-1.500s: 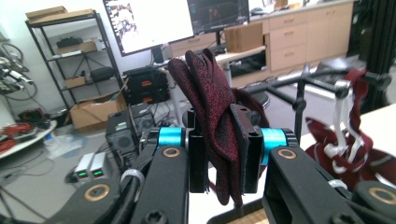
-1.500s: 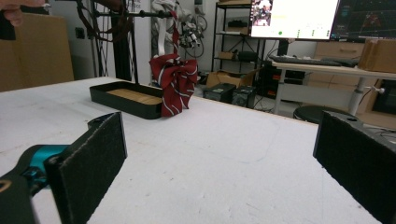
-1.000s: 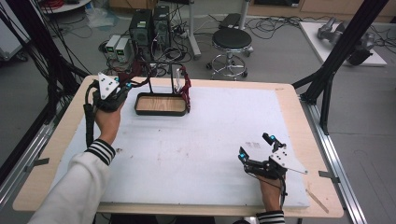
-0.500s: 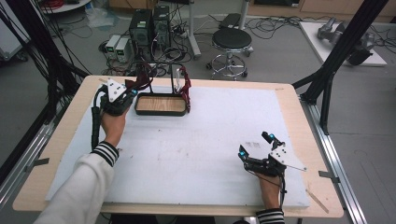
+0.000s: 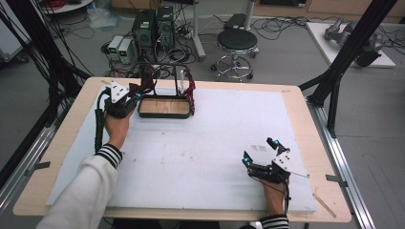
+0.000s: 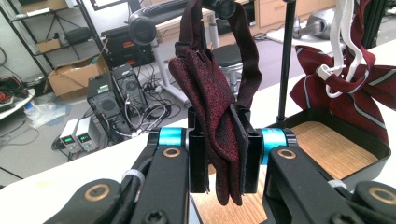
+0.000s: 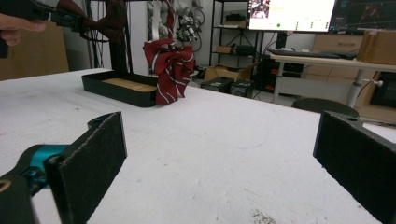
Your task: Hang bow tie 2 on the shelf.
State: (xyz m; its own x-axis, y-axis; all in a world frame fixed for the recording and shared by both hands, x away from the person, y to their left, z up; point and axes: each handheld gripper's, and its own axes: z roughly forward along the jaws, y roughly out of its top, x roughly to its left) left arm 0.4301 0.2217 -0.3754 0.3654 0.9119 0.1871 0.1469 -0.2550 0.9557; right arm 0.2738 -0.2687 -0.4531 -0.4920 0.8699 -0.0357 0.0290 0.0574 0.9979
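Fingers of our right gripper [image 5: 260, 151] stand wide apart with nothing between them, low over the white surface [image 5: 215, 143] at its near right. Farther off at the left, our left gripper [image 6: 218, 156] has its fingers clamped on a dark red patterned tie [image 6: 210, 93] that hangs from the black rack [image 5: 176, 78] over the wood-floored tray [image 5: 164, 107]. Beyond it, on the rack's right side, we see a red striped bow [image 7: 169, 65] hanging by a white strap [image 6: 343, 46], its lower folds draped over the tray's rim.
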